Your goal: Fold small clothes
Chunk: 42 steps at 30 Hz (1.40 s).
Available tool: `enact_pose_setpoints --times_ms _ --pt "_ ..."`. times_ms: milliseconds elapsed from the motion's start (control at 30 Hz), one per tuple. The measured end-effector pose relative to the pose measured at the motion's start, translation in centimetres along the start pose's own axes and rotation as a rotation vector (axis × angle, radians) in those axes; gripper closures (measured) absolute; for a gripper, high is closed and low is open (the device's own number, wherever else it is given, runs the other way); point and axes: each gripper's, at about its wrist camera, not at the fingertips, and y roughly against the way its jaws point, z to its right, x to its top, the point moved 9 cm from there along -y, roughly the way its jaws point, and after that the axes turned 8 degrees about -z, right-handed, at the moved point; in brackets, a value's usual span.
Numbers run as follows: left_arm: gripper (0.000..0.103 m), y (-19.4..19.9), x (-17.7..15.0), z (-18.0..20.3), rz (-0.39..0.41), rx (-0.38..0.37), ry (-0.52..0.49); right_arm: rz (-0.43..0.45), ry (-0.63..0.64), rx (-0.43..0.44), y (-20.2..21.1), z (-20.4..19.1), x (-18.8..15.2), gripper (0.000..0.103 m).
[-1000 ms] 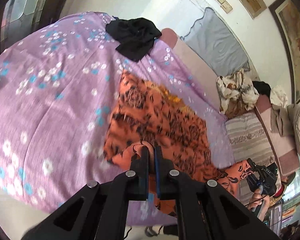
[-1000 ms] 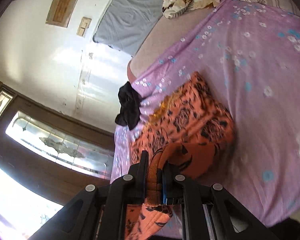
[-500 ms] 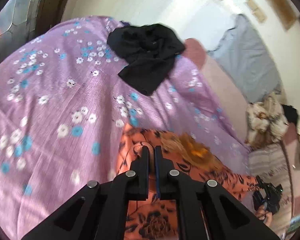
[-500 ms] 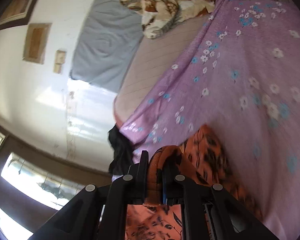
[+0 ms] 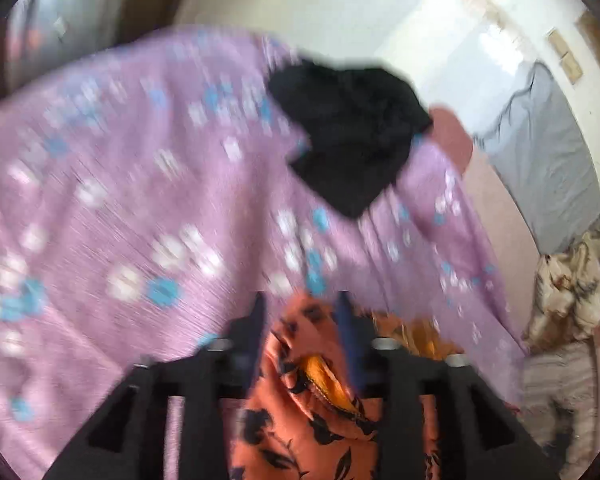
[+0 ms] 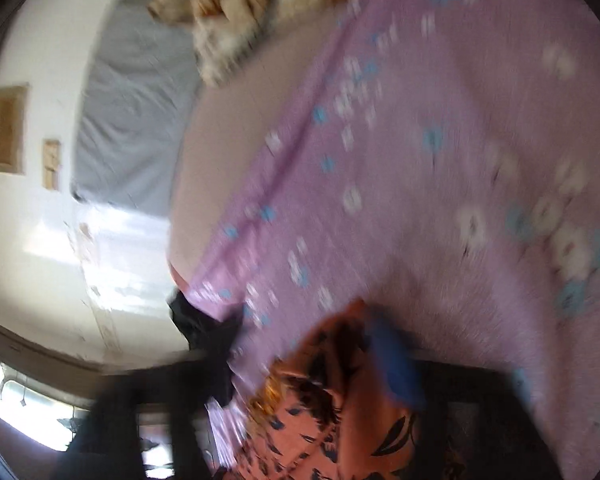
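An orange garment with black flowers [image 5: 300, 392] lies on the purple flowered bedsheet [image 5: 140, 200], bunched up close under both cameras. My left gripper [image 5: 300, 314] has its jaws opening; the cloth's edge sits loosely between the parted fingers [image 5: 256, 320], not pinched. In the blurred right wrist view the same orange garment [image 6: 332, 408] lies between the right gripper's [image 6: 308, 352] wide-apart jaws, which are opening too. Its blue pad [image 6: 394, 364] stands clear of the cloth's right side. The rest of the garment is hidden below both frames.
A crumpled black garment [image 5: 352, 136] lies further up the bed, ahead of the left gripper. A grey mattress [image 5: 548, 152] leans on the wall, with a beige patterned blanket [image 5: 568, 296] piled below it. A window [image 6: 32, 408] is at the far side.
Both grippers carried the garment's edge forward across the bed, folding it over itself. Each was shut on the cloth; now both sets of jaws have parted and the cloth lies loose.
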Motion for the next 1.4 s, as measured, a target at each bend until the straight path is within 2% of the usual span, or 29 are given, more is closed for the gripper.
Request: enact_pose_setpoints --times_ms 33,133,167,233,267,300,333,400,433,533,633,733,833,933,1000,1067,1167,1300,1400 --pt "0.036 2.2 0.3 0.1 0.067 0.064 -0.033 0.024 0.033 0.014 1.1 -1.1 -0.2 0.014" --pt "0.025 6.8 -0.8 1.0 0.183 0.189 -0.102 -0.039 0.174 -0.022 1.7 -4.1 -2.8 0.014" --pt "0.023 7.5 -1.8 1.1 0.181 0.221 -0.110 -0.073 0.246 -0.049 1.5 -5.3 -4.3 0.015" --pt "0.021 7.9 -4.7 1.6 0.140 0.254 -0.131 -0.149 0.387 -0.108 0.7 -7.0 -7.8 0.016" --pt "0.021 7.5 -6.5 1.9 0.100 0.264 -0.157 -0.201 0.457 -0.139 -0.2 -7.7 -10.0 0.021" --pt "0.021 6.9 -8.0 2.2 0.060 0.280 -0.185 -0.248 0.509 -0.155 -0.7 -8.0 -12.0 0.031" --pt "0.021 6.3 -9.6 2.3 0.016 0.306 -0.218 -0.304 0.556 -0.168 -1.5 -8.3 -14.3 0.035" --pt "0.021 4.7 -13.0 2.2 -0.076 0.372 -0.264 -0.404 0.610 -0.188 -3.0 -8.2 -18.3 0.054" --pt "0.021 4.0 -13.7 2.0 -0.104 0.380 -0.264 -0.449 0.631 -0.198 -3.8 -8.0 -20.1 0.057" --pt "0.022 2.4 -15.2 1.5 -0.181 0.391 -0.257 -0.539 0.714 -0.263 -6.0 -6.9 -24.6 0.060" --pt "0.021 1.5 -15.0 0.8 -0.193 0.450 -0.298 -0.621 0.754 -0.313 -8.4 -5.6 -27.2 0.060" --pt "0.021 -0.2 -14.6 0.3 -0.231 0.455 -0.308 -0.627 0.799 -0.371 -11.3 -4.8 -27.4 0.059" --pt "0.021 -1.3 -13.6 0.5 -0.228 0.459 -0.337 -0.560 0.844 -0.394 -14.3 -5.4 -25.7 0.061" --pt "0.021 -2.0 -11.7 1.3 -0.172 0.469 -0.393 -0.427 0.844 -0.389 -16.6 -6.6 -22.5 0.061" --pt "0.021 -2.3 -10.2 1.5 -0.137 0.470 -0.411 -0.327 0.779 -0.370 -17.3 -7.0 -19.4 0.061" --pt "0.021 -2.8 -9.0 1.5 -0.114 0.454 -0.411 -0.222 0.702 -0.341 -16.9 -7.2 -16.3 0.060" --pt "0.021 -3.3 -7.4 1.3 -0.105 0.410 -0.381 -0.136 0.661 -0.304 -15.5 -7.9 -13.7 0.058" --pt "0.021 -2.8 -6.3 0.3 -0.095 0.393 -0.275 -0.165 0.634 -0.267 -13.5 -8.6 -13.1 0.057" --pt "0.021 -1.2 -5.6 -0.5 -0.054 0.401 -0.203 -0.317 0.699 -0.215 -14.1 -10.0 -17.1 0.057"
